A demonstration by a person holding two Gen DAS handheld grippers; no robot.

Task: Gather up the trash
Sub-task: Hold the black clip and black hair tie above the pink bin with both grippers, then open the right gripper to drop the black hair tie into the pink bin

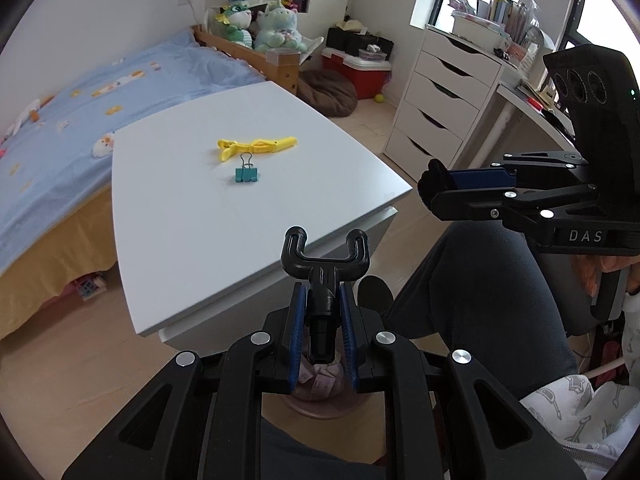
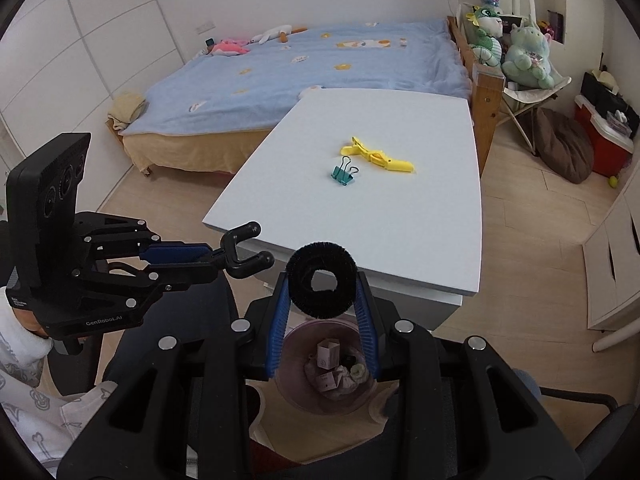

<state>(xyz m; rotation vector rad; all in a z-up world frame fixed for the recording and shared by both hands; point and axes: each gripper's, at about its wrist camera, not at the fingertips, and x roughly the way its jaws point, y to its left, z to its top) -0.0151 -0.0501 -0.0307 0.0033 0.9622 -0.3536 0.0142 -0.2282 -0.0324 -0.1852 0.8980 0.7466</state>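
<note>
My left gripper (image 1: 323,292) is shut on the stem of a black forked plastic piece (image 1: 324,258), whose two prongs point up over the white table's (image 1: 180,220) near corner. My right gripper (image 2: 322,280) is shut on a black fuzzy ring (image 2: 320,258) held upright between its blue pads. Below both grippers a pinkish see-through trash bin (image 2: 288,344) stands on the floor with paper scraps and small boxes inside. A yellow hair clip (image 2: 378,156) and a teal binder clip (image 2: 344,174) lie mid-table. Each gripper also shows in the other's view: the right gripper (image 1: 440,188) and the left gripper (image 2: 216,258).
A bed with a blue cover (image 2: 320,64) runs behind the table. White drawers (image 1: 436,96) stand to the right, with a red cooler (image 1: 360,72) and a brown cushion (image 1: 328,92) beyond. A person's dark trouser leg (image 1: 480,292) and a chair armrest (image 2: 576,400) lie close to the bin.
</note>
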